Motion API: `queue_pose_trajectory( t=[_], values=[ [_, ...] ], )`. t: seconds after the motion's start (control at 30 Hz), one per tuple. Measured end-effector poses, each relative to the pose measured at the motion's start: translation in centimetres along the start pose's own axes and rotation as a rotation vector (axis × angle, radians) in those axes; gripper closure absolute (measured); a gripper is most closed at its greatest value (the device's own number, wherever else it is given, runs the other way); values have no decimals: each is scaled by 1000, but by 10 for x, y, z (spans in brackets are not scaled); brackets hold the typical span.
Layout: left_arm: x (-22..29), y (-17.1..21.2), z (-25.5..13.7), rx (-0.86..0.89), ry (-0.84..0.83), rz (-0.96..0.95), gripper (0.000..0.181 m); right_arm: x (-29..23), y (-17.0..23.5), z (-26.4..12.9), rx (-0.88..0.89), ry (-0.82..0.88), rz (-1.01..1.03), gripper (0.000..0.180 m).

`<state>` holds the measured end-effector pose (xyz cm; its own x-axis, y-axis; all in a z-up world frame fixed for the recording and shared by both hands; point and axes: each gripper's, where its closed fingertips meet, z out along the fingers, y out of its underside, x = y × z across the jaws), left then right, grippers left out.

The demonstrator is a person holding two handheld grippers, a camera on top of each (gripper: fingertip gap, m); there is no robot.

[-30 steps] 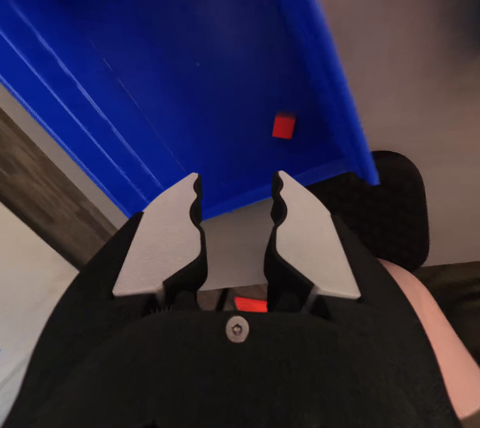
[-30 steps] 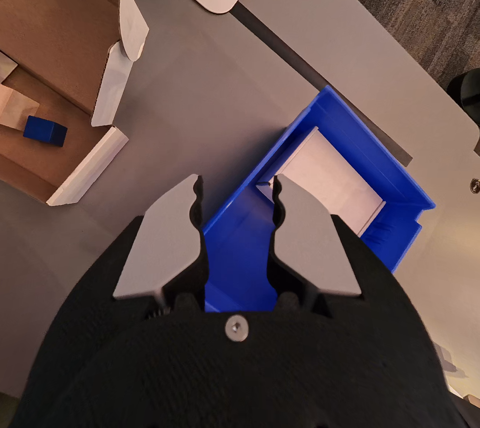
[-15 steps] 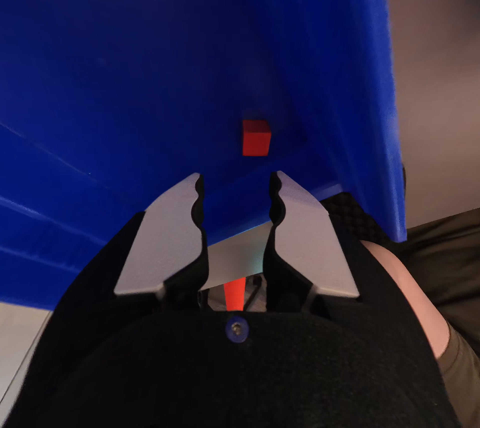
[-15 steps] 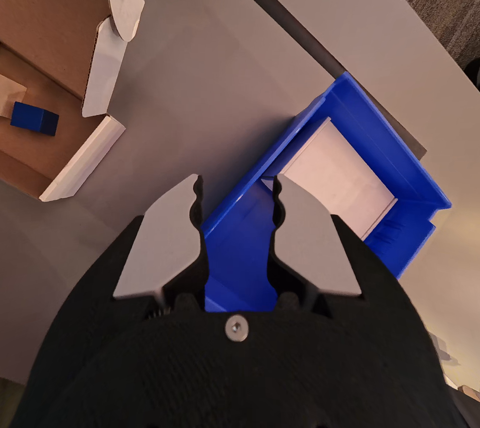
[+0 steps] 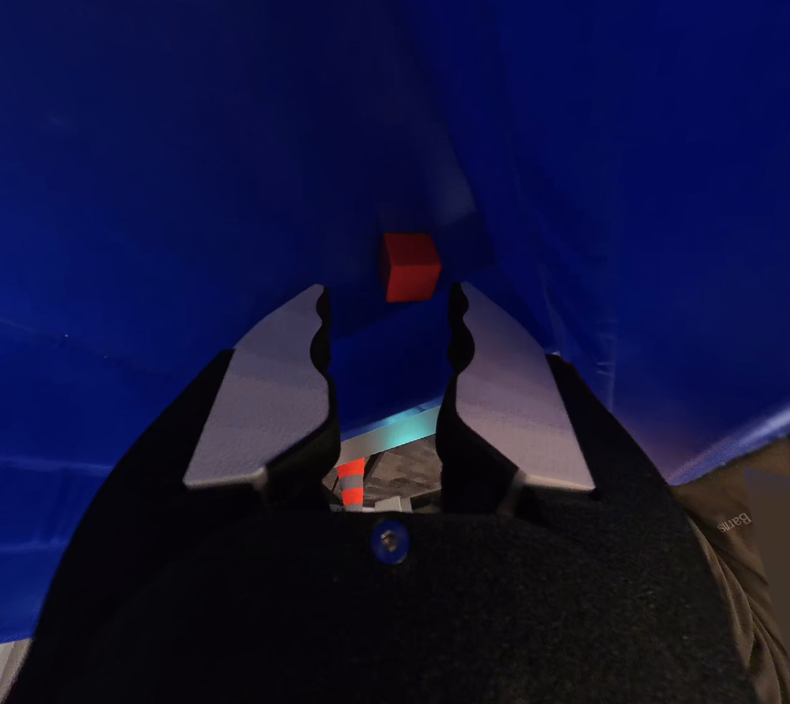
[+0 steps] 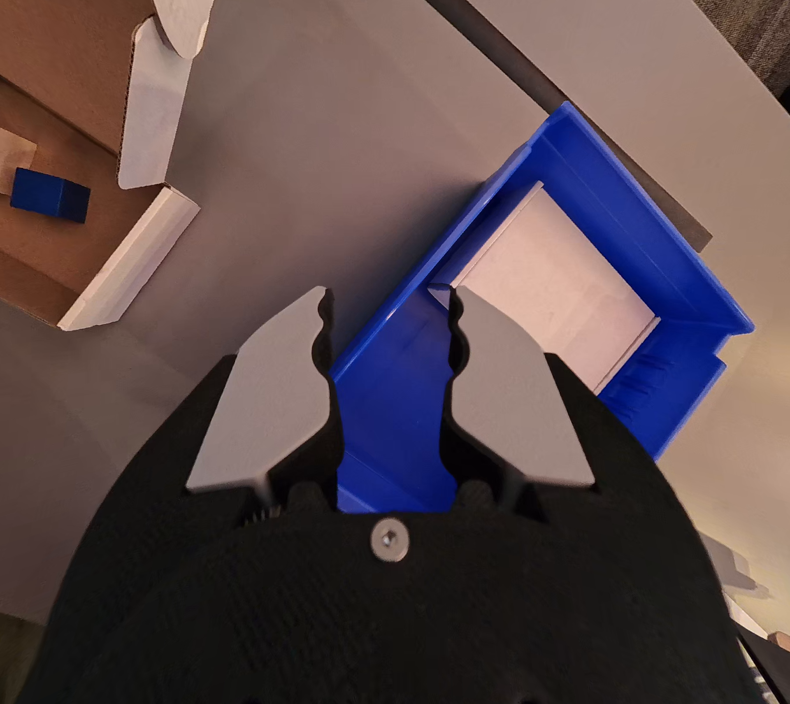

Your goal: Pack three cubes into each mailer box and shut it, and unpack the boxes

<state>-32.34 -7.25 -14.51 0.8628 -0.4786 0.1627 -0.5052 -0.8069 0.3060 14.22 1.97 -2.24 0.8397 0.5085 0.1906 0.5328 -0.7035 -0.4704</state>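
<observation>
Here, small red cube [image 5: 411, 267], sharp-edged.

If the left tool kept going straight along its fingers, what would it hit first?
Most likely the red cube, which sits just beyond the open left tool, roughly centred between the fingertips, inside the blue bin. Depth is hard to judge; the bin's floor lies right behind the cube.

Black textured gripper bodies, pale grey wavy-edged fingers [image 5: 273, 397], silver screw [image 6: 389, 540], perhaps olive sleeve [image 5: 744, 555]
</observation>
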Motion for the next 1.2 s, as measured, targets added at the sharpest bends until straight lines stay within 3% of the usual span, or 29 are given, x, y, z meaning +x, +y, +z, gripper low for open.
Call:
queue_pose_trajectory(
  t=[0.23,0.47,0.7,1.2],
  values=[
    [-7,1,4,-17,-5,-37,131,-1,2,1,-10,-4,-5,127],
    [-17,5,5,-26,3,-97,156,-2,3,1,-16,-6,-8,127],
    [-18,5,4,-7,53,-128,157,-3,4,3,-29,-11,-13,127],
    [-38,8,-22,142,-39,-181,158,-3,8,5,-48,-21,-10,127]
  ],
)
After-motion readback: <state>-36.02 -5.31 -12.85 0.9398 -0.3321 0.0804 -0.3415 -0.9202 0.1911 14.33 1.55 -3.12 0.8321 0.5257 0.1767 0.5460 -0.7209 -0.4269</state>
